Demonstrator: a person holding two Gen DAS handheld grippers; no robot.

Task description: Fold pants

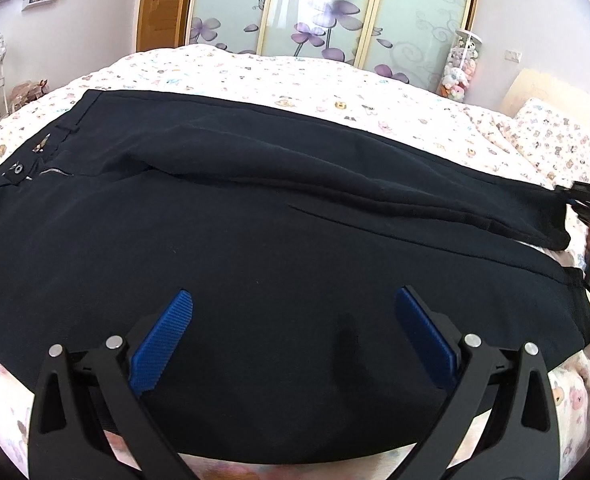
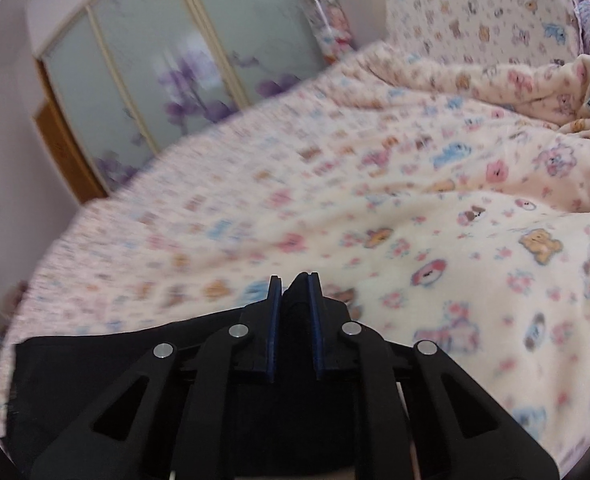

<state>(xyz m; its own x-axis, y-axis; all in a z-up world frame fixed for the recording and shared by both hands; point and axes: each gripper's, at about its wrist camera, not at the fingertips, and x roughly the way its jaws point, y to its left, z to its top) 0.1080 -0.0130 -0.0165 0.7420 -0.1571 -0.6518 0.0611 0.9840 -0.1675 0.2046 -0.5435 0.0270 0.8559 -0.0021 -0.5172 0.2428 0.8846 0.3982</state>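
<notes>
The pants (image 1: 255,208) are laid flat on the bed (image 1: 295,76), long axis crosswise, waistband left. The right gripper (image 2: 295,300) is clamped on the cuff end (dark cloth between the pads). The left gripper (image 1: 295,328) is held wide above mid-leg, nearer the waistband.

Bedroom with pale lilac walls (image 1: 535,8), a bed (image 1: 295,76) under a teddy-print cover filling the middle, frosted sliding wardrobe doors (image 1: 327,4) with purple flowers up top, and a small wall shelf (image 1: 39,0) upper left.
</notes>
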